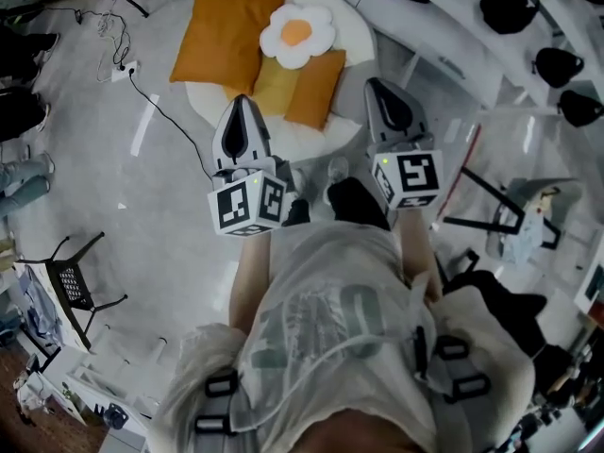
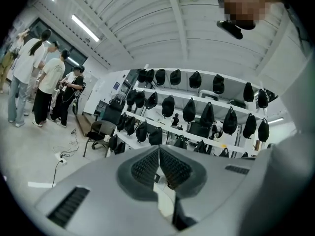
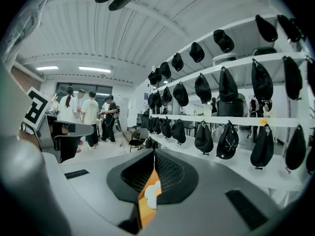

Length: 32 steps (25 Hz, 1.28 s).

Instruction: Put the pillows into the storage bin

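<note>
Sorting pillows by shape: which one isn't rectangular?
The fried-egg pillow: white, scalloped outline, orange centre. The orange pillows around it are all rectangular.

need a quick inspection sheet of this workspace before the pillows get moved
surface: grey floor with a white round mat
job's things: large orange pillow, egg-shaped pillow, mustard pillow and small orange pillow, all on the mat
clutter: black chair at the left
grippers: left gripper shut, empty; right gripper shut, empty
cables: black cable from a power strip across the floor
surroundings: shelves of black caps, people standing
</note>
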Tool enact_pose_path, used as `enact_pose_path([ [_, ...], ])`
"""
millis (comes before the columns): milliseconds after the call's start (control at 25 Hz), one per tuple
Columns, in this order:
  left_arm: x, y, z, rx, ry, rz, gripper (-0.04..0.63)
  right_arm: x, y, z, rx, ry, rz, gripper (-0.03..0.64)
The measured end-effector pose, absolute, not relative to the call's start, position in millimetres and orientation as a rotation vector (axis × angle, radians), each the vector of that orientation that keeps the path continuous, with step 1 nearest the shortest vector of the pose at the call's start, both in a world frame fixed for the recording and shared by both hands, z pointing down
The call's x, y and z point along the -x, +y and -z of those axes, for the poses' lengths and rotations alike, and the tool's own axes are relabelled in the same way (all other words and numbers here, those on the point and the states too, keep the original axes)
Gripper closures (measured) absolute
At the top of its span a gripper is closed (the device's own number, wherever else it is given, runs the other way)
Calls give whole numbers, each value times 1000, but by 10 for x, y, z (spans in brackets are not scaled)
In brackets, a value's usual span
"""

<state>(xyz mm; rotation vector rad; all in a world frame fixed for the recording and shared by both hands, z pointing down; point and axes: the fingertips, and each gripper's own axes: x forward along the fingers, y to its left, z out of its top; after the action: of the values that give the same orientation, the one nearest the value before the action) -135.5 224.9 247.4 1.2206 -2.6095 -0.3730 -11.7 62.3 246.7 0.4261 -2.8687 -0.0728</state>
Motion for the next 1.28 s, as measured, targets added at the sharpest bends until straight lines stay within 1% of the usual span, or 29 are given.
enact_pose_path([
  [240,1405,2100,-2687,-1142,-2575,449,581,368,329,-2629,-301,-2848,99,606],
  [280,1427,2048,-2749,-1121,-2566,464,549,420,257,-2678,-260,-2836,102,603],
  [320,1459,1983,-2823,-1097,-2544,490,516,479,181,-2747,-212,-2814,110,566],
  [360,1482,1919,-2900,-1071,-2518,526,474,539,121,-2817,-157,-2786,114,490],
  [480,1507,1759,-3141,-999,-2481,585,408,722,-32,-3010,-20,-2711,135,411],
  [600,1525,1640,-3530,-902,-2444,650,365,910,-224,-3315,84,-2646,162,371],
  [800,1564,1507,-4682,-669,-2337,724,354,1318,-576,-4218,216,-2505,236,364],
  [1000,1520,1360,-6099,-484,-2204,755,354,1658,-959,-5487,254,-2360,334,365],
  [1280,978,1167,-7822,-325,-1985,699,354,1773,-1247,-6998,427,-2119,410,365],
])
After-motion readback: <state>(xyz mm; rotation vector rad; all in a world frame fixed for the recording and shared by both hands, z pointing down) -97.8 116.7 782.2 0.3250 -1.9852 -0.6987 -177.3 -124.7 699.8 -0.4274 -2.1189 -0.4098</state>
